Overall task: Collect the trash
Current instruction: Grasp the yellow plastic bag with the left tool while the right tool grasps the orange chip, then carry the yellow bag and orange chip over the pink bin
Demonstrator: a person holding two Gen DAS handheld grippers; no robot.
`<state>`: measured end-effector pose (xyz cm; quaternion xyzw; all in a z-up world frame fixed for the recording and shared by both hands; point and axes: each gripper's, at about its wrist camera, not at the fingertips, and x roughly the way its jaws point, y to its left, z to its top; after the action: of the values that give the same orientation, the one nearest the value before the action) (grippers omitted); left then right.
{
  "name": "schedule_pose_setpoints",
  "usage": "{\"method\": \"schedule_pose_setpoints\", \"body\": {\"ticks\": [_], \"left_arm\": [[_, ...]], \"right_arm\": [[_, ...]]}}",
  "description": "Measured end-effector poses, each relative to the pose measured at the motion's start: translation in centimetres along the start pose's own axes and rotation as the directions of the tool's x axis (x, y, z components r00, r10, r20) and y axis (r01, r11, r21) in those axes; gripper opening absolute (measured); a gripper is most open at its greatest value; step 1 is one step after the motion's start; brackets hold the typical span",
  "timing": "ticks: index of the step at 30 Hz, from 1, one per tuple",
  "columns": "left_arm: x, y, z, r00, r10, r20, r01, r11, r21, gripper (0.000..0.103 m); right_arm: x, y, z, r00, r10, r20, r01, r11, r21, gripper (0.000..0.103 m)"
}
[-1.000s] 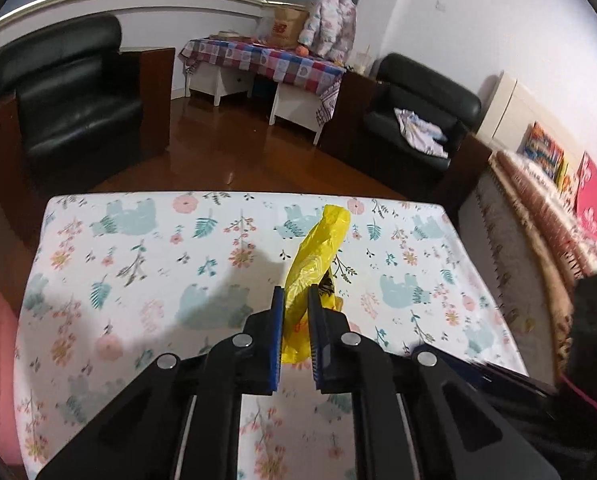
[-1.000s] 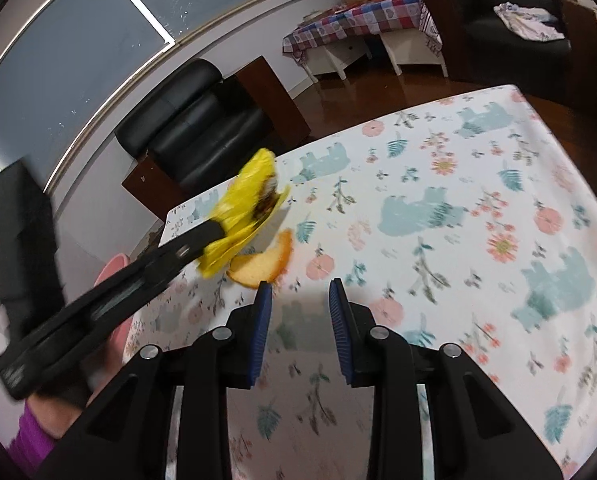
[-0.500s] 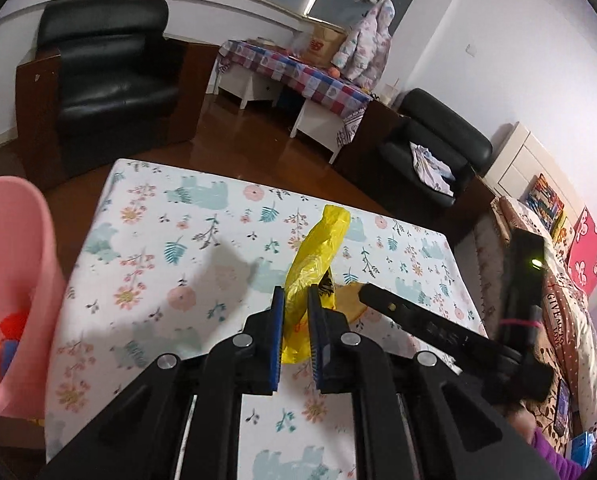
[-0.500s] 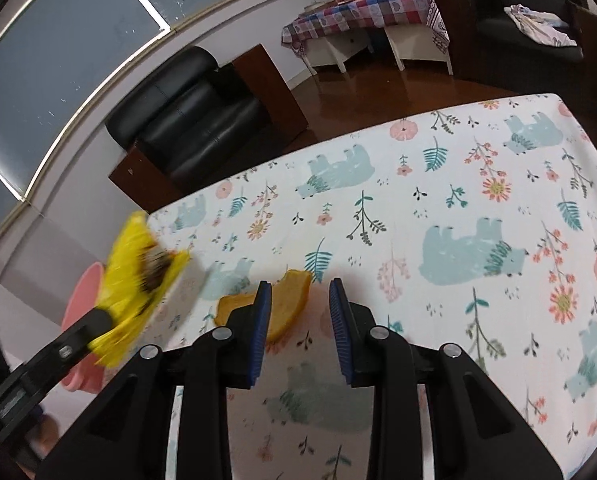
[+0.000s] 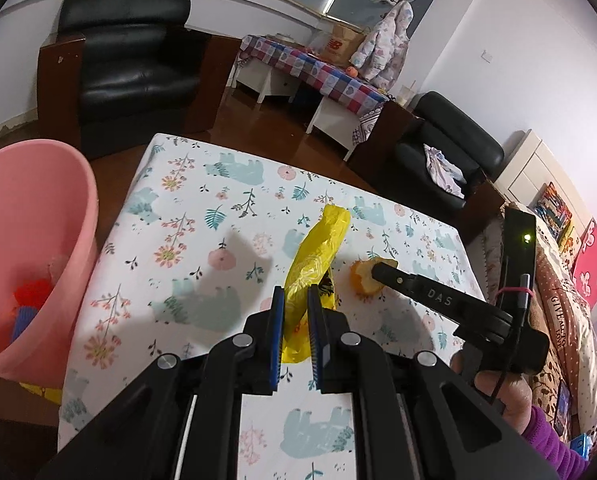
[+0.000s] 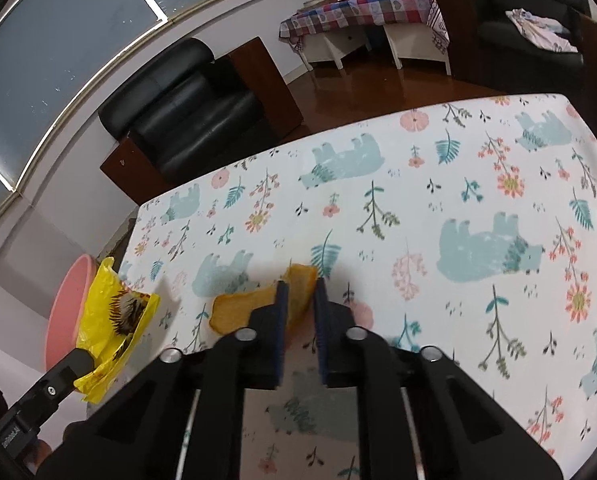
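Bucket [image 5: 38,240], pink, stands at the far left beside the table [image 5: 170,216], with some red and blue trash inside it. Next to the right, the left gripper [image 5: 296,300] points down at a slant over the table and is clamped narrow on a yellow plastic bag [image 5: 318,248], which sticks up between its blue pads, lifted off the cloth. Further right, the right gripper [image 6: 298,296] also slants downward; its jaws have just been closing and now pinch an orange peel [image 6: 298,280] that lies on the tablecloth near the middle. A hand [image 5: 494,392] in a purple sleeve [image 5: 554,452] holds it from the lower right. The cloth is white with bears and flowers. Behind are black armchairs [image 5: 130,52], a dark wooden floor and a checked side table [image 5: 314,68].
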<state>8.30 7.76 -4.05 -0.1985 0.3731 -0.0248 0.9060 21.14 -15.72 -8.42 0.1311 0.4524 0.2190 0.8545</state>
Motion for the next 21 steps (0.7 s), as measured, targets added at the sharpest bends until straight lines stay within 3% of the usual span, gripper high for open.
{"method": "schedule_pose_setpoints", "body": {"ticks": [7,21], "left_arm": [[-1.9,-0.6,-0.4,0.999,0.021,0.043,-0.022,1.0,0.022,0.01],[-7.2,-2.0,-1.6,0.987,0.08,0.14,-0.087,0.995,0.043,0.01]], "right_arm": [[-3.4,1.0,-1.5,0.999,0.018,0.045,-0.016,0.999,-0.043,0.007],[-11.0,7.0,-4.6,0.987,0.088,0.137,-0.059,0.977,-0.203,0.006]]}}
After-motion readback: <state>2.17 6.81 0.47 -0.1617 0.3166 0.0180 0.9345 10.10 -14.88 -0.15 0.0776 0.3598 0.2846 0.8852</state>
